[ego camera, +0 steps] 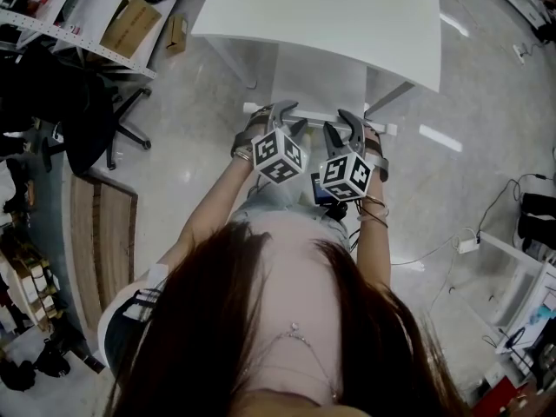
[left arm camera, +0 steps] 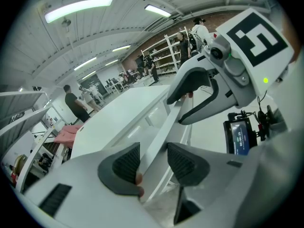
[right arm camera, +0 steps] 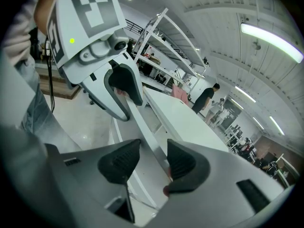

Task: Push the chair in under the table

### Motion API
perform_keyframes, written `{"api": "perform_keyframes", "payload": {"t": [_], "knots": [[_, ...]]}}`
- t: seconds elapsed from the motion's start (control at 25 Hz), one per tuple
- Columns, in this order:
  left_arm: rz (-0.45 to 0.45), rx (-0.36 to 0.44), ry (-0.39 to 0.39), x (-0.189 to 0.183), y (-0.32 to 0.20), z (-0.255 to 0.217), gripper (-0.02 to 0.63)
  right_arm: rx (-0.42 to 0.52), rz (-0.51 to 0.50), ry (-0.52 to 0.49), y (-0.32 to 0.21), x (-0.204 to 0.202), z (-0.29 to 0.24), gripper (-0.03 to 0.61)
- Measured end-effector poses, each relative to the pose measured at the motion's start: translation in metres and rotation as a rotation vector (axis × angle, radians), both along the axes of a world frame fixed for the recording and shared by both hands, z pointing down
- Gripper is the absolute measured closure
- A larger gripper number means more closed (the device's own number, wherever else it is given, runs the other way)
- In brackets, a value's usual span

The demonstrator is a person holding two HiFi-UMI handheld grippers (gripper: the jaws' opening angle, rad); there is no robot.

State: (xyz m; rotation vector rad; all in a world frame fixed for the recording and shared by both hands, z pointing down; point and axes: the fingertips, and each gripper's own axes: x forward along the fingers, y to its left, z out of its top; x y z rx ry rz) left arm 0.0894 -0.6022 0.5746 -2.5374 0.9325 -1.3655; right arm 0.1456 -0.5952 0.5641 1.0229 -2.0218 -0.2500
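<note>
Chair [ego camera: 320,81] stands at the near edge of the white desk [ego camera: 347,16], the far end of its seat under the top. Left gripper [ego camera: 281,115] and right gripper [ego camera: 341,122] sit side by side on its back rail [left arm camera: 157,137] — both sets of fingers [left arm camera: 124,167] stand apart, straddling the rail, which lies close against one finger of each.

worktop: we are looking down on a white worktop [ego camera: 330,16] standing on a glossy pale floor [ego camera: 200,146] | chair: a white chair [ego camera: 320,81] is standing partly beneath its near edge | floor left: we are seeing a black office chair [ego camera: 95,120], a flat wooden board [ego camera: 100,241] and a cardboard box [ego camera: 130,26] | floor right: a power strip [ego camera: 467,245] is lying there
</note>
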Motion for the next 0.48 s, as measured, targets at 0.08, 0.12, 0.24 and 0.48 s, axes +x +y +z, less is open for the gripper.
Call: {"api": "perform_keyframes", "payload": {"t": [0.08,0.12,0.24,0.48], "knots": [[0.000,0.004,0.000,0.001,-0.004,0.000,0.430,0.002,-0.001,-0.001,-0.004,0.001,0.000,0.394],[-0.001,0.004,0.000,0.001,-0.006,0.000,0.430,0.002,-0.001,-0.002,-0.006,0.001,0.000,0.394],[-0.003,0.000,0.003,-0.001,-0.013,0.001,0.430,0.005,-0.001,-0.004,-0.012,-0.001,0.001,0.394],[-0.008,-0.007,0.005,-0.002,-0.027,0.000,0.430,0.009,-0.003,-0.008,-0.026,-0.001,0.000,0.394]]}}
